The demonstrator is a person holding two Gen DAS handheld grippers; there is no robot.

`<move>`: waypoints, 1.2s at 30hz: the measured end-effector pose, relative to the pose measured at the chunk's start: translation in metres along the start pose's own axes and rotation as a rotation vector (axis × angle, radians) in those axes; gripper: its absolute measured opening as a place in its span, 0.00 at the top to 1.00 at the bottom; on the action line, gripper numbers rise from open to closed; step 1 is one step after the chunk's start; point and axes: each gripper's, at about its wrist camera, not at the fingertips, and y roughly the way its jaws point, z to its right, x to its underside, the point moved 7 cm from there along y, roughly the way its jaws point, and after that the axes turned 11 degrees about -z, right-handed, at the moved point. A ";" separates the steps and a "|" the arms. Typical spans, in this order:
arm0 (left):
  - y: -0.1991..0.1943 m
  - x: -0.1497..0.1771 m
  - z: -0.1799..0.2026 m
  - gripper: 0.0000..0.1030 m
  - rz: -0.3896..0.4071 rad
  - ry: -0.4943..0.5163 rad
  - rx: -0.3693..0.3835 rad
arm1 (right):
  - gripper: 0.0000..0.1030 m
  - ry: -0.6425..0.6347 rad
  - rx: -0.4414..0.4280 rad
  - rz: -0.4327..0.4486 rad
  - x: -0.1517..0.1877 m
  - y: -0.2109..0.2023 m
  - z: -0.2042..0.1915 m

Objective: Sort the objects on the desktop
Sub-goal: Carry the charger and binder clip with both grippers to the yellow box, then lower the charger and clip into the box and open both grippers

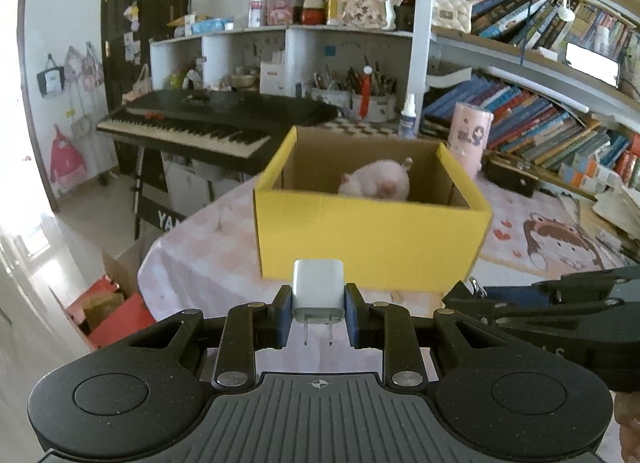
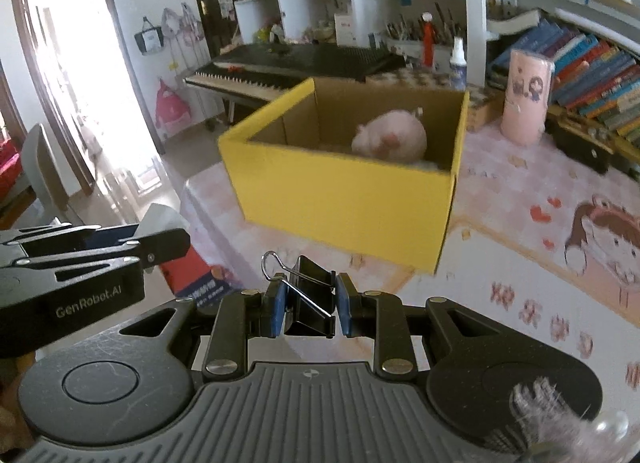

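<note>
Holding a white charger plug (image 1: 318, 290) in my left gripper (image 1: 318, 317), I see its blue pads (image 1: 285, 317) pressed against the plug's two sides, the two metal prongs pointing back toward the camera. The plug is lifted off the table, just short of the near wall of the yellow cardboard box (image 1: 372, 239).

My right gripper (image 2: 310, 309) is clamped on a black binder clip (image 2: 310, 303), blue pads (image 2: 278, 309) squeezing it from both sides, with one wire handle looping up at the left. It too is held in the air, in front of the box's near corner. From the left wrist view the right gripper shows as a dark shape at the right edge; from the right wrist view the left gripper sits at the left edge, beside mine and apart from it.

The box stands open on the pink patterned tablecloth (image 2: 520, 223). Inside it lies a pink plush toy (image 2: 390, 137), toward the back right. Behind the box on the right stands a pink cylindrical container (image 2: 526, 97), and near it a small white spray bottle (image 2: 458, 63). A black keyboard piano (image 1: 208, 119) stands beyond the table's left side, and rows of books (image 1: 552, 127) fill the shelves at right.
</note>
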 end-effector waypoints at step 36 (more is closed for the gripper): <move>0.137 -0.103 0.042 0.76 -0.122 0.066 -0.100 | 0.77 -0.315 -0.009 -0.022 -0.133 0.107 0.078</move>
